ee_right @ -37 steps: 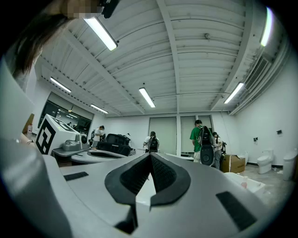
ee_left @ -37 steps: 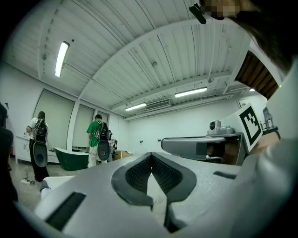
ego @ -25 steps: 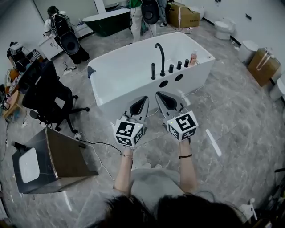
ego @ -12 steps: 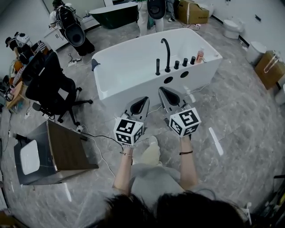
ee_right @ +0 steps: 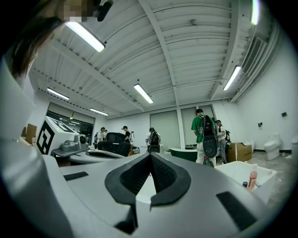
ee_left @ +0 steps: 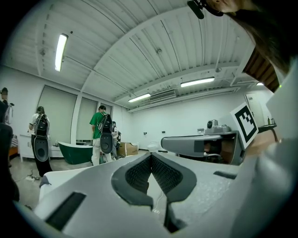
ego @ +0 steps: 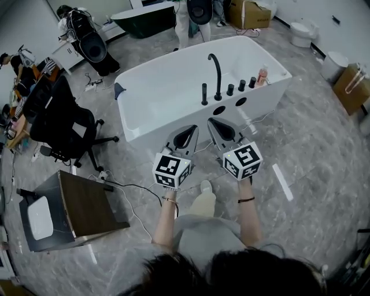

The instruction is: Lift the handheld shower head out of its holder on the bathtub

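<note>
The white bathtub stands in front of me. On its near deck a slim black handheld shower head stands upright in its holder, left of the tall black curved spout and three black knobs. My left gripper and right gripper are side by side, level, pointing at the tub's near wall, short of the deck. Both are shut with nothing between the pads; the left gripper and the right gripper show pads meeting at the tips. The tub rim shows at the right.
A pink bottle stands on the tub's right corner. A black office chair and a brown cabinet are at the left, with a cable on the floor. A dark green tub, people, cardboard boxes and toilets lie beyond.
Both grippers have moved forward together toward the tub and slightly down, staying shut. A leg has stepped into view under them.
</note>
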The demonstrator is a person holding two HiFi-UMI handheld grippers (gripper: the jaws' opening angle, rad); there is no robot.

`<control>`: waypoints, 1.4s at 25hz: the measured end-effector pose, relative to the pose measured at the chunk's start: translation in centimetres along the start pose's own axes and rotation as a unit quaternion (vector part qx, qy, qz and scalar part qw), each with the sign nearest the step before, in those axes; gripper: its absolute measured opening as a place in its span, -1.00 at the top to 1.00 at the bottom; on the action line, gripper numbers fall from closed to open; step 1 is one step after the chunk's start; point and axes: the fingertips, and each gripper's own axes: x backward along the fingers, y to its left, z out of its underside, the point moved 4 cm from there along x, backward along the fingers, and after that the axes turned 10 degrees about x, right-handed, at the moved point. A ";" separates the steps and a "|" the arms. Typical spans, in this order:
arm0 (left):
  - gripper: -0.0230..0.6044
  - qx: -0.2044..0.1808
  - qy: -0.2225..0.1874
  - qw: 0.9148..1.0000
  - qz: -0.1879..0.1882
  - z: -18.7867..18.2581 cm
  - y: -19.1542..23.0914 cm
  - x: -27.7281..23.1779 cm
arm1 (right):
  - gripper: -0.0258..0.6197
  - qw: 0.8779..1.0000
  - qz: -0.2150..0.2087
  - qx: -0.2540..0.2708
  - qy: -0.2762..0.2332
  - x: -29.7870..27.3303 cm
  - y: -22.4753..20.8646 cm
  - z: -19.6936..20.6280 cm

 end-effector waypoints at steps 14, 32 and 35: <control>0.91 0.031 -0.022 0.999 0.001 -0.9 7.0 -9.2 | 0.96 1.000 -0.009 0.017 0.024 -8.5 -8.2 2.1; 0.91 0.076 0.000 0.996 -0.047 2.1 14.8 -20.3 | 0.96 0.999 -0.010 -0.001 0.053 -16.9 -17.5 8.6; 0.91 0.083 0.008 0.995 -0.060 2.8 15.5 -22.3 | 0.96 0.997 -0.024 -0.010 0.066 -18.0 -19.1 10.3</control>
